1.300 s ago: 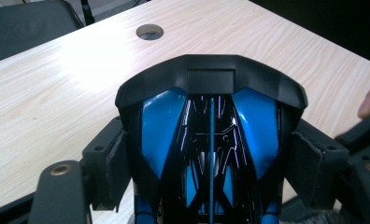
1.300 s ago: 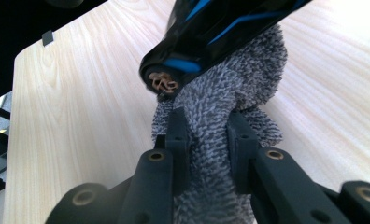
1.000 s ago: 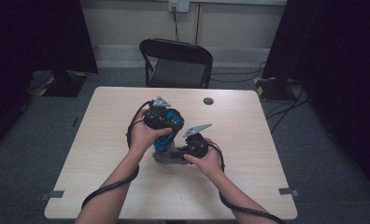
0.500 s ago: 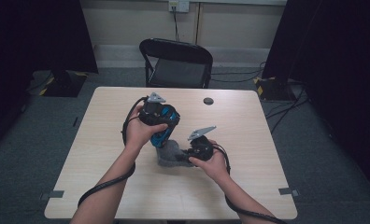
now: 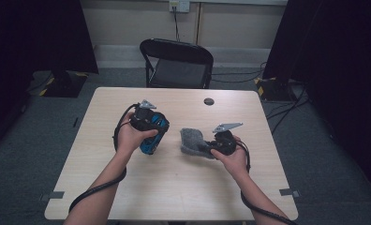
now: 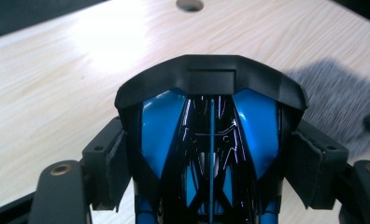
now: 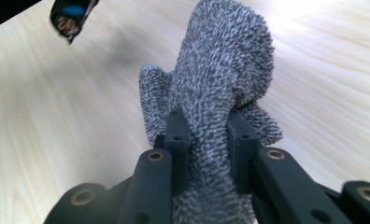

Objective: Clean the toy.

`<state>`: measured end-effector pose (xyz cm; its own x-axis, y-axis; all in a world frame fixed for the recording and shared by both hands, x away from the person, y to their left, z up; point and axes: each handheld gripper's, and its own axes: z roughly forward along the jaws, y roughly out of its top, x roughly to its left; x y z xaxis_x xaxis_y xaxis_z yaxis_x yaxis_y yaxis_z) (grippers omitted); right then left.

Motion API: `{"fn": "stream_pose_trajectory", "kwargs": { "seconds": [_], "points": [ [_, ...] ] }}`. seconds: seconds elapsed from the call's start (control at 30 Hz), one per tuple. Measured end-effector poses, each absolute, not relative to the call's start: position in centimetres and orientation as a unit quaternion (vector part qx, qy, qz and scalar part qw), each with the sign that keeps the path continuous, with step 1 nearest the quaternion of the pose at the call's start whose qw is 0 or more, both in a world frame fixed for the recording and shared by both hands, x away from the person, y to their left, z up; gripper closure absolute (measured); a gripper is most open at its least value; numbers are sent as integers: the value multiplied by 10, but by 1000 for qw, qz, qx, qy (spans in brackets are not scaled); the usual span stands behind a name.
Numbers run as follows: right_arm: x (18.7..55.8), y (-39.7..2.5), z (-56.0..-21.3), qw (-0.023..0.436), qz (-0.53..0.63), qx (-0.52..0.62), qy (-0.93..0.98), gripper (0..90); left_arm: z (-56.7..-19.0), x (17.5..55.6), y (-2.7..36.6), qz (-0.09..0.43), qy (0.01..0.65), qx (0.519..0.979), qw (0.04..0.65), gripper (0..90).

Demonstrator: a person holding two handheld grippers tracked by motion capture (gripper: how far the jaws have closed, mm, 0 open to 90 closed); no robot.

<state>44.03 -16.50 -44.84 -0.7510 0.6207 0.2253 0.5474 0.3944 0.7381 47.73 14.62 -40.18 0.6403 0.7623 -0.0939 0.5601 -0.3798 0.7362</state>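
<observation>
Mid-table, the left gripper (image 5: pixel 148 136) clamps a glossy blue-and-black case (image 6: pixel 210 140) that may slip, while the right gripper (image 7: pixel 206 140) pinches a grey knitted pouch (image 7: pixel 220 84)

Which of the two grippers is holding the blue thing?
The left gripper: its jaws clamp the blue-and-black object, while the right gripper pinches the grey knitted cloth.
</observation>
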Motion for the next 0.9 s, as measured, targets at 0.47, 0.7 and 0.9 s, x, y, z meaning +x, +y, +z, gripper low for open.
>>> {"fn": "stream_pose_trajectory", "kwargs": {
  "seconds": [0.47, 0.7, 0.9],
  "points": [
    [453, -192, -459, 75, 409, 385, 824, 731, -435, 485, 151, 113, 421, 827, 354, 255],
    [455, -197, -467, 83, 406, 394, 821, 720, -447, 490, 143, 107, 419, 835, 341, 254],
    [457, -200, -473, 88, 402, 398, 820, 707, -455, 495, 137, 105, 417, 841, 330, 253]
  ]
}}
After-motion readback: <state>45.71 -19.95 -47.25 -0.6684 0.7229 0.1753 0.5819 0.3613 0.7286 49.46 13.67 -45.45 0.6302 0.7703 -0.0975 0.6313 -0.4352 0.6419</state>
